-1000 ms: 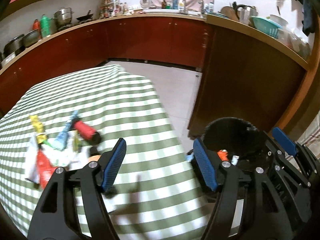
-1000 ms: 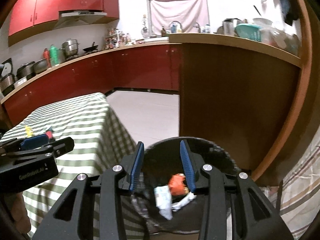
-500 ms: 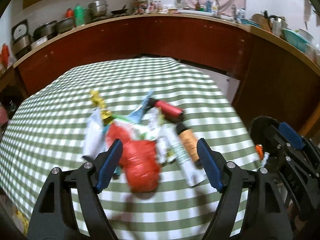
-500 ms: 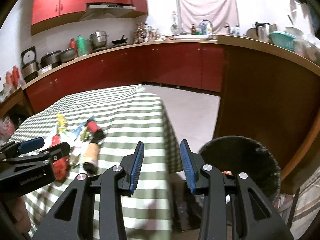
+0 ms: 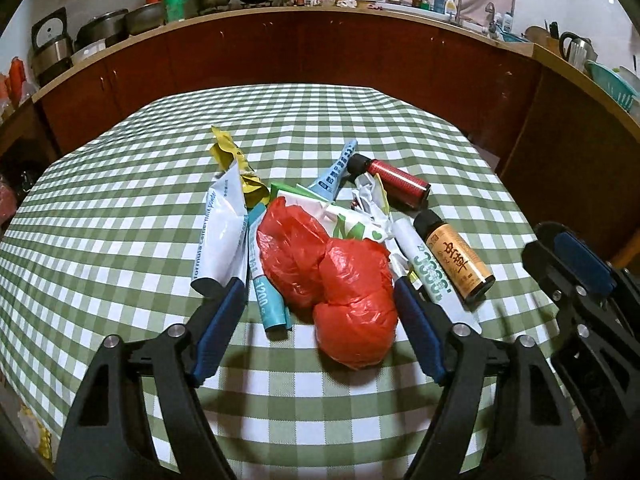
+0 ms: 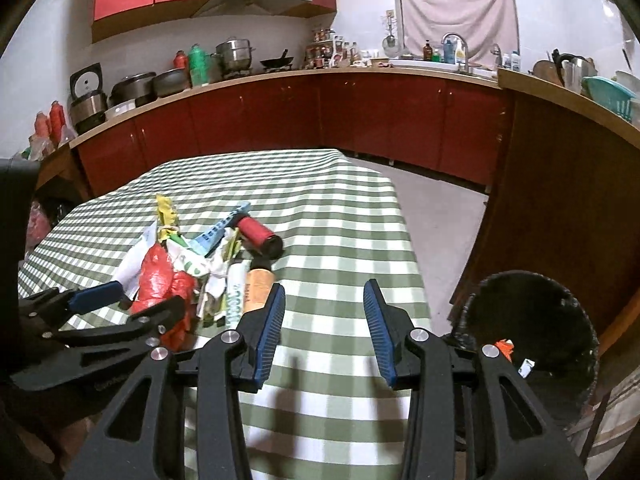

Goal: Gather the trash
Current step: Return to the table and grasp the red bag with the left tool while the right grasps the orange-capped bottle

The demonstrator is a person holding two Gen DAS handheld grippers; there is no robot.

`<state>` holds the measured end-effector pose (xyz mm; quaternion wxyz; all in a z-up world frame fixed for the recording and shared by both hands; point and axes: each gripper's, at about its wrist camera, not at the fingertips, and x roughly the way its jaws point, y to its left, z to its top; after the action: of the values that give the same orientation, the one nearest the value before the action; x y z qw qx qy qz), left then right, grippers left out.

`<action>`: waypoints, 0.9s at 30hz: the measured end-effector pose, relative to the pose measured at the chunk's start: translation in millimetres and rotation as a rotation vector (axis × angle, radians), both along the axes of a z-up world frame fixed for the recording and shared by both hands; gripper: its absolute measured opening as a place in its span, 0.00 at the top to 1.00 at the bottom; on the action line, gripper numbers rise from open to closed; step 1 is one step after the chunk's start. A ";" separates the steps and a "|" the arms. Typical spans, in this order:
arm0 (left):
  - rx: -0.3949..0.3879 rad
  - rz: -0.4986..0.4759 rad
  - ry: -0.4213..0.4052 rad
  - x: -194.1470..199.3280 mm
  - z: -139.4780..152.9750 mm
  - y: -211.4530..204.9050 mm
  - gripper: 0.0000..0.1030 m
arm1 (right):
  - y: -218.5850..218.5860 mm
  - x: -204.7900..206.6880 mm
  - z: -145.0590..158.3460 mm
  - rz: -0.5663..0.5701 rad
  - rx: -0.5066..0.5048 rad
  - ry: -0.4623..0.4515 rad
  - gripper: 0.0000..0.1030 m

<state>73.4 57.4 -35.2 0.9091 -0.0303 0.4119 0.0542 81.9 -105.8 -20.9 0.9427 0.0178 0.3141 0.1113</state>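
As the left gripper (image 5: 318,320) hung with fingers spread either side of a red plastic bag (image 5: 336,276), gripping nothing, the right gripper (image 6: 324,330) stood parted and empty over the checked counter (image 6: 340,220). The bag fronted a litter heap mid-counter, apparently next for the black bin (image 6: 536,320) off the right edge.

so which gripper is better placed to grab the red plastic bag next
Left. The left gripper has its open jaws either side of the red plastic bag on the table. The right gripper, also open and empty, points at bare cloth beside the pile.
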 end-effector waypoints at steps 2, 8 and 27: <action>-0.016 -0.012 0.004 0.7 -1.0 1.7 0.42 | 5.2 1.3 -0.3 0.009 -0.001 0.003 0.60; -0.039 -0.049 0.007 -0.3 -3.7 2.2 0.62 | 17.7 4.1 -0.7 0.036 -0.010 0.010 0.60; -0.018 0.005 -0.046 -16.3 14.9 47.1 0.64 | 43.6 17.0 -8.9 0.094 -0.038 0.071 0.60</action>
<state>57.1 104.5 -20.3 0.9179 -0.0408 0.3913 0.0520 99.0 -62.2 -29.7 0.9248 -0.0111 0.3500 0.1487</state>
